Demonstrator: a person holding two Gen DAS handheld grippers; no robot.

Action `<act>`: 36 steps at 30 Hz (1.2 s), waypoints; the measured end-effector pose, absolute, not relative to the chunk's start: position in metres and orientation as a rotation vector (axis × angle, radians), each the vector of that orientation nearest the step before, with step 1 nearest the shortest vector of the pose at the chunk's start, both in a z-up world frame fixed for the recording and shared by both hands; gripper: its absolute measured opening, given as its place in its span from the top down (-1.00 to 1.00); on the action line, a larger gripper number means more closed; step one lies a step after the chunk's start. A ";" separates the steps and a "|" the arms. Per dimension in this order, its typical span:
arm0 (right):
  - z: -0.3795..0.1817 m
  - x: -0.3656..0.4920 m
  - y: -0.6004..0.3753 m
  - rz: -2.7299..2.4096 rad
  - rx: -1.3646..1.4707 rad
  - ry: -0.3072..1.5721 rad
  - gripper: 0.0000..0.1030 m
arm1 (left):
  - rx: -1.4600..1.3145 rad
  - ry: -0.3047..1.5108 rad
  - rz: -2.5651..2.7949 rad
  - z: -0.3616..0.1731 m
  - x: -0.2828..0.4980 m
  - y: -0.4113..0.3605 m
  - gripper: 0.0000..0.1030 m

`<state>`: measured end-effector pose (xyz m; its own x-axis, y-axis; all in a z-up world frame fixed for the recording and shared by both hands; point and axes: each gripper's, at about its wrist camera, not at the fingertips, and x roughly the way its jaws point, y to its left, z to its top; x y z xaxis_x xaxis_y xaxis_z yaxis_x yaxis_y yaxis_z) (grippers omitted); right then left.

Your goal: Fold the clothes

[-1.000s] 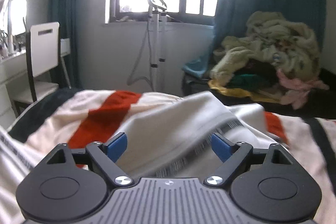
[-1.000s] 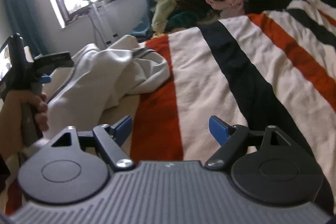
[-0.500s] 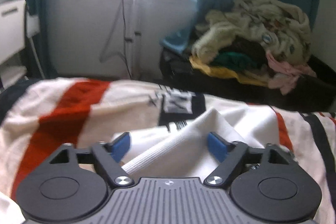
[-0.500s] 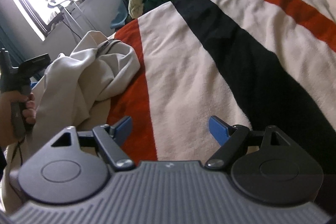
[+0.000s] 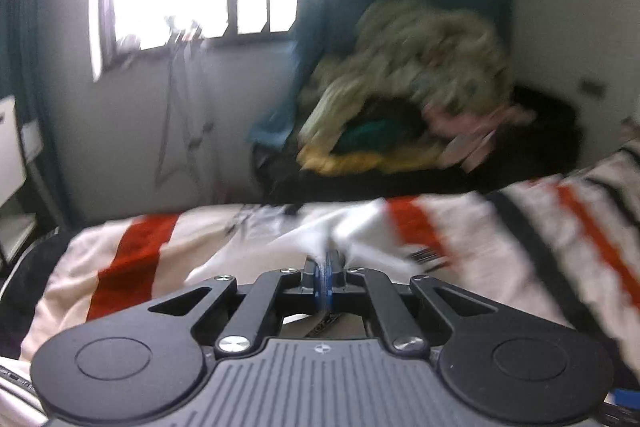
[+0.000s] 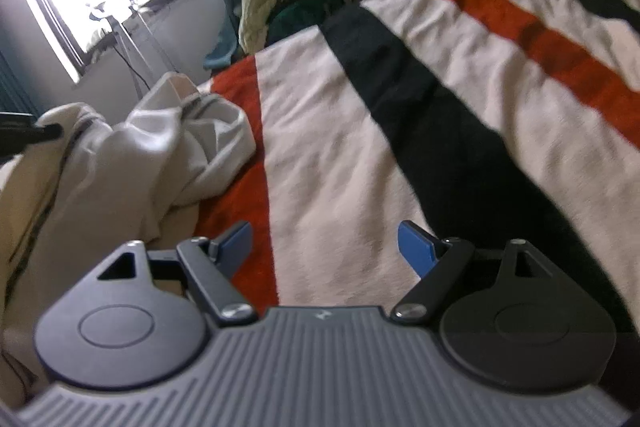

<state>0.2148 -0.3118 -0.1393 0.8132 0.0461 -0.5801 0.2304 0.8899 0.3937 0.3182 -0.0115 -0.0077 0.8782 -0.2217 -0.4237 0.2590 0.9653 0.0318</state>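
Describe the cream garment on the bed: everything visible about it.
The cream garment is soft, off-white knit-looking cloth with a dark striped band along one edge. It lies crumpled and bunched, not yet folded, on the striped blanket, over a red stripe at the blanket's left side. The left tongs are shut on a fold of it, drawing the cloth into a peak. The right tongs stand open over the blanket beside it, not touching it. Motion blur hides finer detail.
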 end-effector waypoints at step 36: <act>-0.089 0.158 -0.250 0.095 0.265 0.434 -0.59 | -0.116 0.304 -0.157 -0.049 0.065 0.021 -0.99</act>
